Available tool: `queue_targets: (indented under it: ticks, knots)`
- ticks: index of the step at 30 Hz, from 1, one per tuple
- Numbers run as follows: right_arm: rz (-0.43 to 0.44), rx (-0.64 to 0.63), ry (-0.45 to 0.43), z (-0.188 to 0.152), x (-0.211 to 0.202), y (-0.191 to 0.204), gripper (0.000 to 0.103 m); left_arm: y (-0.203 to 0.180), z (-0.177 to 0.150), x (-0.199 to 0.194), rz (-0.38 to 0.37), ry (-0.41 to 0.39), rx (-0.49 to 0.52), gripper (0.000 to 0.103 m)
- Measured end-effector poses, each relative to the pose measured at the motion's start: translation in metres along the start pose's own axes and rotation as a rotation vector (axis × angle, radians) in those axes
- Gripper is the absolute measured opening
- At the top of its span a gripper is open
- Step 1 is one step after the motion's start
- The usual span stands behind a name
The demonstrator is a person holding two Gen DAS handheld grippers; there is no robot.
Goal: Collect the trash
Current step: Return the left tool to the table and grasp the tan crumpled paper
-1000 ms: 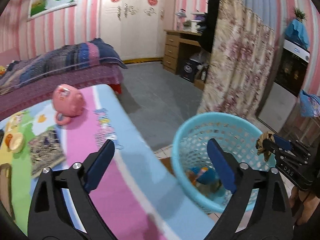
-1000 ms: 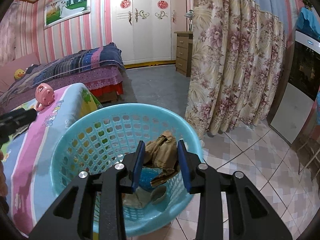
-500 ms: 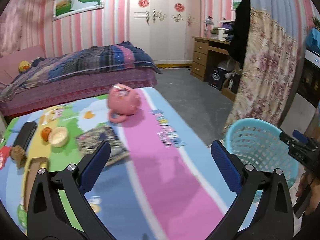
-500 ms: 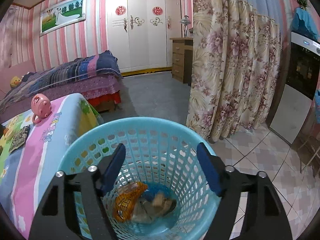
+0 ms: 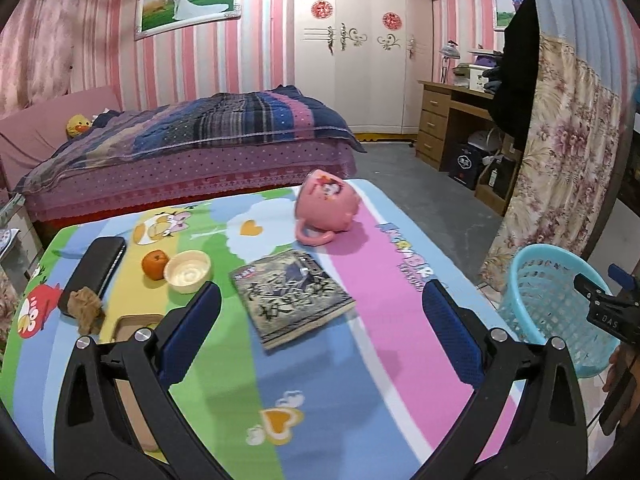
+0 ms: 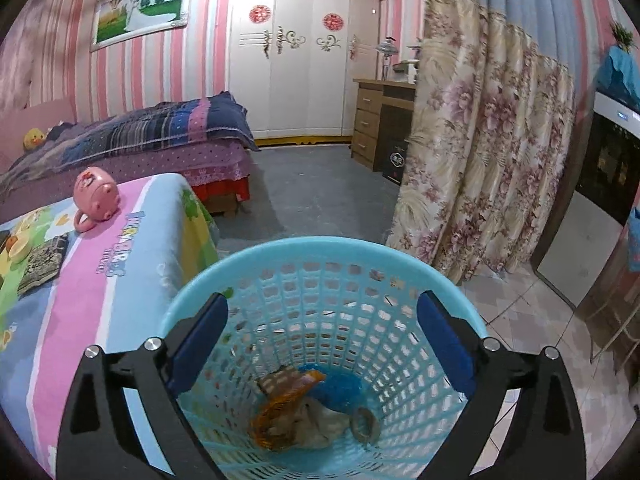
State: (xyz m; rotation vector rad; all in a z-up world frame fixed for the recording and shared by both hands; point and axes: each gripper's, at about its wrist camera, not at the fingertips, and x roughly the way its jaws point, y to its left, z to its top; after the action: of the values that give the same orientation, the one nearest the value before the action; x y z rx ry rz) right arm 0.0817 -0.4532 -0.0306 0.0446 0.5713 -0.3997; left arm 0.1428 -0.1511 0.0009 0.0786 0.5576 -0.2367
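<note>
1. The right hand-held gripper [image 6: 322, 332] hangs over the blue basket [image 6: 452, 292]. Its jaws have just been opening and now stand wide, with nothing between them.
2. Trash [image 6: 304, 412] lies at the bottom of the basket: an orange wrapper, a crumpled brown paper and a blue piece, heaped together.
3. The basket stands on the tiled floor just beside the desk [image 6: 132, 280].
4. The left hand-held gripper [image 5: 320, 322] is above the desk [image 5: 384, 360] with its jaws wide and empty.
5. A cartoon-print cloth covers the desk.
6. A crumpled brown wad [image 5: 85, 307], trash not yet collected, sits near the desk's left edge, touching the near end of a black case [image 5: 100, 258].
7. An orange [image 5: 154, 264] sits just beside a cream bowl [image 5: 187, 271]; the two seem to touch.
8. A book [image 5: 291, 298] lies flat near the middle of the desk, between the left gripper's fingers as the left wrist view frames it, but well ahead of them.
9. A pink mug [image 5: 326, 206] lies on its side beyond the book, handle toward the camera.
10. A tan flat thing [image 5: 134, 322] shows partly behind the left finger; I cannot tell what it is.
11. In the left wrist view the basket [image 5: 556, 312] stands at the right, beside the desk's right edge, with the right gripper's black body [image 5: 608, 306] over it.
12. Behind are a bed [image 5: 192, 152], a white wardrobe [image 5: 360, 40] and a flowered curtain [image 6: 480, 152].
</note>
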Motion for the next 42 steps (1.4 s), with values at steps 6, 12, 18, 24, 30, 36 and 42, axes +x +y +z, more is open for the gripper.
queue_targets:
  ticks: [6,12,18,24,30,36,42]
  knots:
    - [0.048,-0.026,-0.046,0.015,-0.012,0.040,0.098,0.022,0.000,-0.003,0.051,-0.015,-0.010,0.097]
    - [0.128,-0.052,-0.062,0.027,-0.017,0.086,0.098,0.060,0.003,0.002,0.069,0.008,-0.050,0.097]
    - [0.207,-0.068,-0.040,0.035,-0.014,0.133,0.098,0.100,0.005,0.005,0.109,0.015,-0.102,0.097]
    - [0.251,-0.076,-0.014,0.044,-0.008,0.173,0.098,0.139,0.004,0.006,0.135,0.025,-0.168,0.097]
    - [0.270,-0.127,-0.005,0.043,0.000,0.208,0.098,0.167,0.001,0.008,0.169,0.031,-0.204,0.097]
    - [0.302,-0.120,0.034,0.034,0.010,0.220,0.098,0.185,-0.007,0.016,0.210,0.051,-0.190,0.097]
    - [0.292,-0.159,0.046,0.027,0.017,0.228,0.098,0.208,-0.016,0.024,0.219,0.082,-0.231,0.097]
